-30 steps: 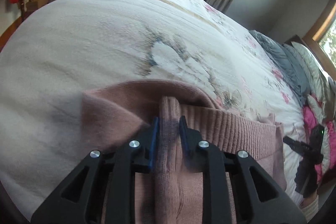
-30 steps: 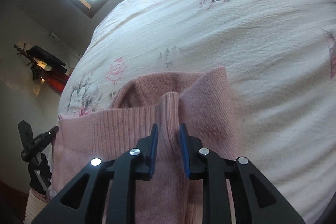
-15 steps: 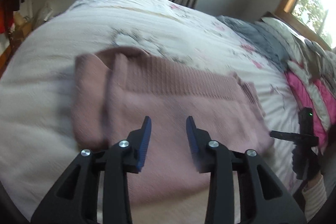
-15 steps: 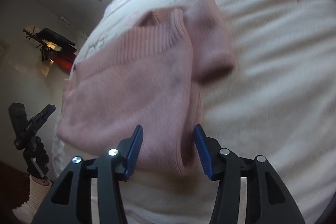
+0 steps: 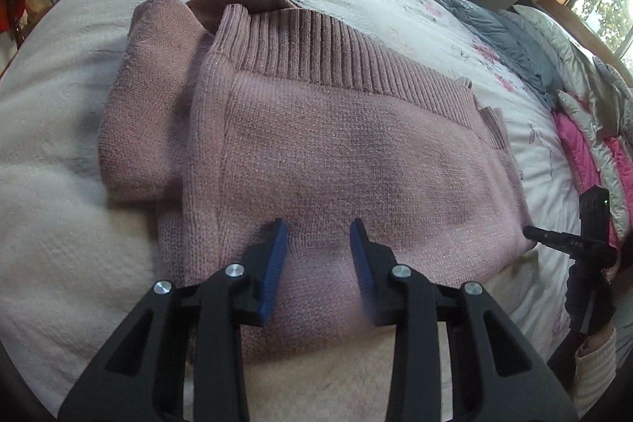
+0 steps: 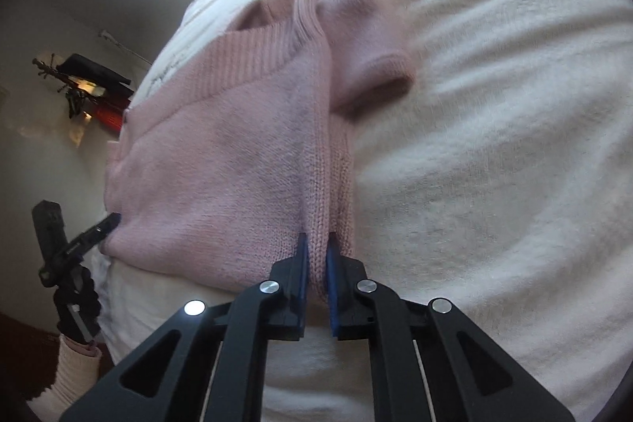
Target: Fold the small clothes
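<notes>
- The bed point(image 5: 71, 263), under a cream quilt with faint flowers, carries everything; grey and pink bedding is heaped at its far side.
- The sweater point(image 5: 336, 153), pink knit, lies flat on the quilt, folded into a rough rectangle with its ribbed band along the far edge and one sleeve point(image 5: 146, 97) sticking out beyond the folded side.
- The left tool point(image 5: 318, 260) hangs over the near part of the sweater with its blue pads spread and nothing between them.
- The right tool point(image 6: 315, 263) is pressed onto the sweater's near corner, pinching a thick ridge of layered knit at the folded edge.
- Risks, as judged from here:
  - With only one corner gripped, a lift or pull would likely drag the stack askew and open the layers, since the other side is free.
  - The loose sleeve could trail out of the next fold and leave a lumpy edge.
  - The pinch may not hold every layer; whichever is missed would slide off, as the knit looks soft and slack.
  - The soft quilt may bunch under a dragged sweater.
</notes>
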Tool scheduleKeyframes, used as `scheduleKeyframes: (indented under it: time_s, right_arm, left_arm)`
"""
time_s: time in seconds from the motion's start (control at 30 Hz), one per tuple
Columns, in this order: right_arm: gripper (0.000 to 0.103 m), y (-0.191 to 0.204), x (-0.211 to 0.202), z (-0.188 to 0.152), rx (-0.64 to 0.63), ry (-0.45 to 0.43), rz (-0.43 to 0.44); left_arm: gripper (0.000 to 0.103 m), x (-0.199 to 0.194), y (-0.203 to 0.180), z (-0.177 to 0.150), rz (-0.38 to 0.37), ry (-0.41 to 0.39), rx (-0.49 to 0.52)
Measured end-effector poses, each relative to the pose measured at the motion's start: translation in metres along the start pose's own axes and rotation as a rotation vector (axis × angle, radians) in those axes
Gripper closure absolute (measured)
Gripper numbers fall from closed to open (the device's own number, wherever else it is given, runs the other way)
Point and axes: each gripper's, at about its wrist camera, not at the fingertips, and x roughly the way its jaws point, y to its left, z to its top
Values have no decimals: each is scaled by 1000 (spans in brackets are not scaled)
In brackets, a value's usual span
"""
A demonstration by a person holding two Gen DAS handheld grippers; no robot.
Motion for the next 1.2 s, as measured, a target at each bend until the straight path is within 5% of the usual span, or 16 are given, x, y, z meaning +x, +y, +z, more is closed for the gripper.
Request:
scheduleKeyframes:
  time_s: [0.27, 0.4, 0.43, 0.87, 1.0, 1.1, 1.2]
  right_arm:
    - [90, -3, 4, 4, 24, 4, 24]
    - [50, 0, -13, 14, 41, -49, 64]
    - [49, -2, -16, 19, 53, -61, 72]
    - [49, -35, 25, 56, 193, -38, 245]
    - [60, -40, 38, 60, 229, -48, 304]
    - [78, -41, 47, 63, 245, -45, 309]
    - [83, -40, 52, 64, 250, -56, 305]
  left_arm:
    - [68, -2, -14, 0, 64, 0, 56]
    - [63, -15, -33, 10, 40, -42, 87]
    - [62, -18, -41, 15, 30, -54, 102]
    - [57, 34, -57, 45, 11, 26, 81]
    - [56, 42, -50, 47, -20, 38, 42]
    - [56, 44, -47, 48, -30, 43, 33]
    - [56, 45, -48, 48, -29, 45, 43]
